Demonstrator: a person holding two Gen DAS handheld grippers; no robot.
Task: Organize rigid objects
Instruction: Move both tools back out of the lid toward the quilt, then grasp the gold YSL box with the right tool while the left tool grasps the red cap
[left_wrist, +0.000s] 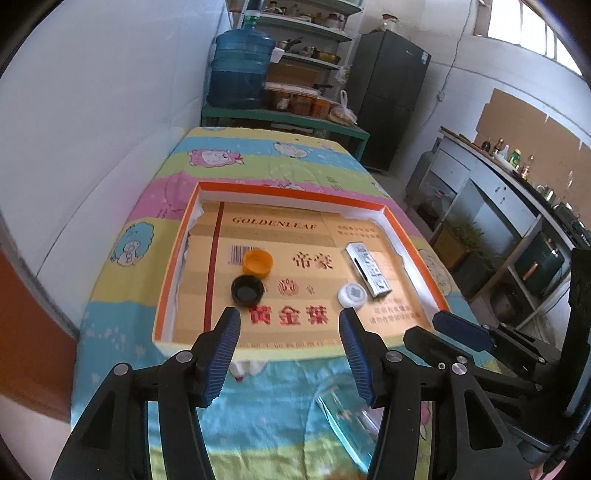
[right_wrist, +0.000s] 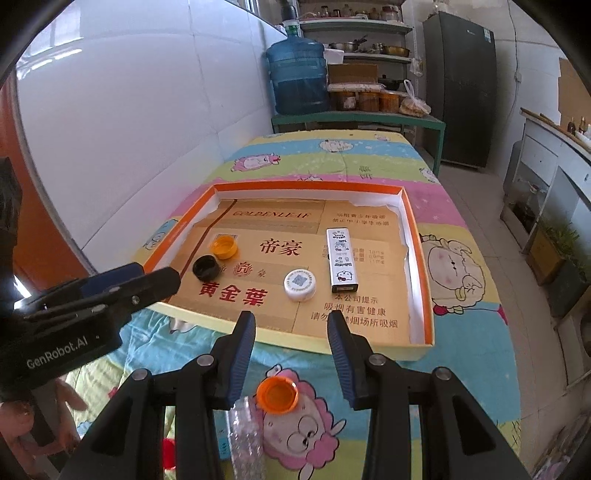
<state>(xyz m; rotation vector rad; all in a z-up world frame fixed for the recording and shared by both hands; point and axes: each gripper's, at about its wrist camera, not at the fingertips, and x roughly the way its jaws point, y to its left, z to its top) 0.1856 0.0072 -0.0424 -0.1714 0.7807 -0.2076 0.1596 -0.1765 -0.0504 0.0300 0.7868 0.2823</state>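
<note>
Rigid objects, small, sorted into a shallow orange-rimmed box (left_wrist: 177, 254) on a cartoon-print cloth covering the surface.

Left wrist view: box lined with flattened cardboard printed "GOLDENLEAF" plus large red Chinese characters. Contents: yellow-orange cap (left_wrist: 258, 263), open side up; black cap (left_wrist: 247, 290) just beside it; white round lid (left_wrist: 352, 294) with a square code on top; silver slim tin (left_wrist: 367, 268) near the lid, on the right. Left gripper (left_wrist: 290, 323) hovers over the near box edge, fingers spread wide, nothing between them. Below it, on the cloth outside the box, a clear plastic item (left_wrist: 347, 421), blurred. The right gripper shows at the right edge.

Right wrist view: same four items in the box (right_wrist: 426, 280). The tin (right_wrist: 341, 260) carries small cartoon figures; its top lettering is too small to read. Health-warning text in Chinese is printed on the cardboard. Right gripper (right_wrist: 291, 332) released, empty, poised above the near wall. Left gripper (right_wrist: 122, 286) at left, body marked "GenRobot.AI". Outside the box: an orange cap (right_wrist: 277, 395) and a clear ridged bottle (right_wrist: 245, 439), touching.

Progress, judged: four in, at least the cap and bottle left.
</note>
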